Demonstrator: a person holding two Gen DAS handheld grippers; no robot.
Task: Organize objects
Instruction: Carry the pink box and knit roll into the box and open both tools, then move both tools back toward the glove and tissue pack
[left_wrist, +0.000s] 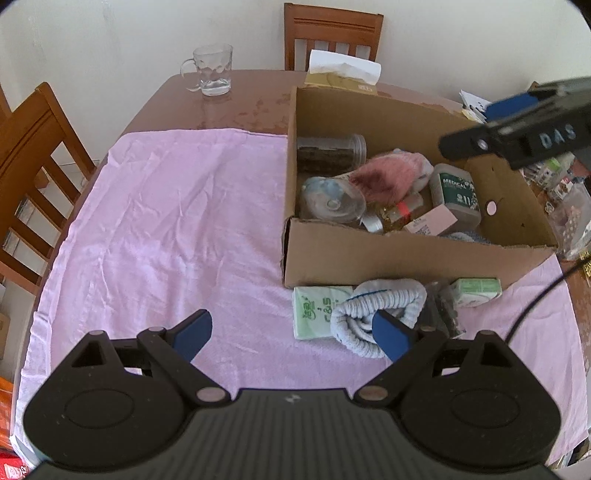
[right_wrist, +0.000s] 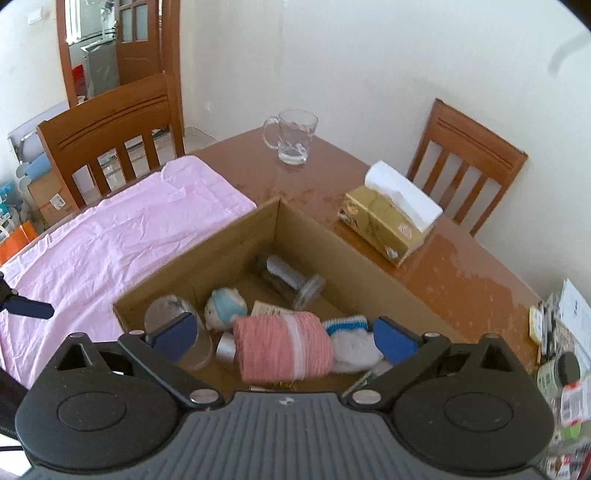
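Your left gripper (left_wrist: 293, 334) hangs wide open over the pink cloth (left_wrist: 166, 221), holding nothing. Its right finger sits just in front of one rolled white-and-blue sock (left_wrist: 376, 310). To the sock's left lies one green packet (left_wrist: 314, 310); to its right, one dark bag (left_wrist: 445, 306) and one small green-and-white carton (left_wrist: 476, 291). That makes four things outside, all near the front wall of the single cardboard box (left_wrist: 406, 254).

Your right gripper (right_wrist: 284, 334) hangs above the box with its jaws spread wide and gripping nothing. One pink knitted roll (right_wrist: 280, 347) shows between the fingers, in mid-air or already lying in the box, you cannot tell which.

Also in the box: two clear jars (left_wrist: 330, 149), one green medical tub (left_wrist: 456, 194), one pale pink carton (left_wrist: 430, 221).

On the bare table (right_wrist: 461, 273) stand one glass mug (right_wrist: 293, 134) and one tissue box (right_wrist: 388, 221), well apart. Two wooden chairs (right_wrist: 107, 122) are in sight.
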